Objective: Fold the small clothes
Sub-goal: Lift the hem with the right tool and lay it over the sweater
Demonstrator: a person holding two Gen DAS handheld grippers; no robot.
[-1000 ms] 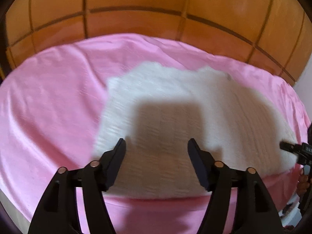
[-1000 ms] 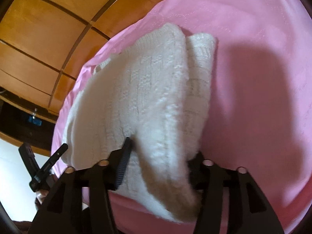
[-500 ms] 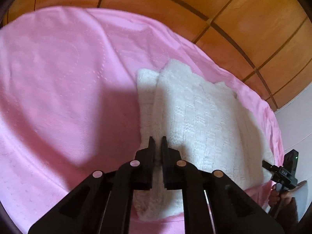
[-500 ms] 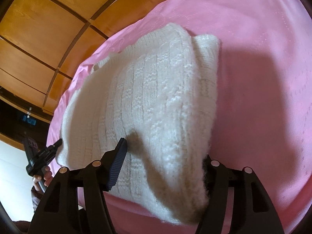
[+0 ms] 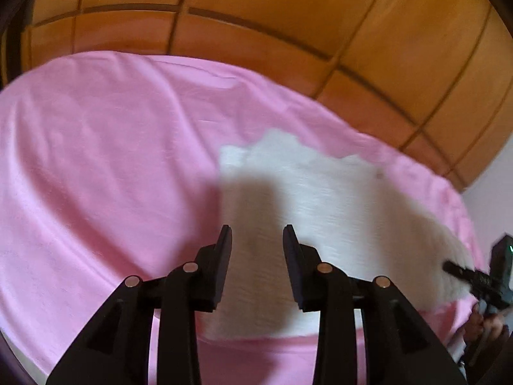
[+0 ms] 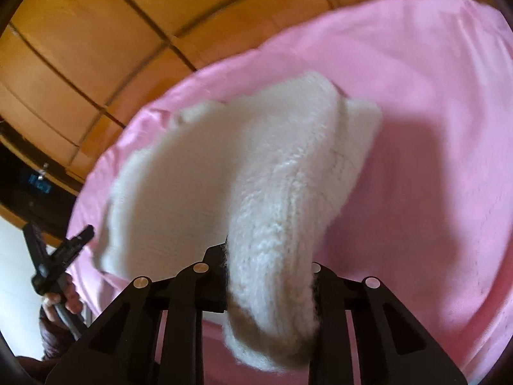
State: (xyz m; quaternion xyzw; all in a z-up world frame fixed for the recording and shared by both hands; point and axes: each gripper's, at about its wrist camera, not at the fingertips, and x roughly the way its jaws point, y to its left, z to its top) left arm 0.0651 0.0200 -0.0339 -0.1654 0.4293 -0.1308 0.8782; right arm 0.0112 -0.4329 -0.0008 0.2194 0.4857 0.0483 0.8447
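Observation:
A white knitted garment [image 5: 336, 218] lies on a pink sheet [image 5: 105, 166]. In the left wrist view my left gripper [image 5: 257, 243] is open and empty, hovering over the garment's near left part. In the right wrist view my right gripper [image 6: 269, 266] is shut on a thick fold of the garment [image 6: 275, 211] and holds it lifted off the sheet [image 6: 442, 147]; the rest of the garment trails down to the left. The other gripper shows at each view's edge, the right one [image 5: 477, 279] and the left one [image 6: 61, 253].
A wooden panelled headboard or wall [image 5: 256, 25] runs behind the pink sheet. A pale wall [image 5: 493, 199] shows at the far right. A hand [image 6: 61, 301] holds the left gripper at the sheet's edge.
My left gripper, shut half a second ago, has opened and swung back over the garment. My right gripper has closed on the fold and raised it.

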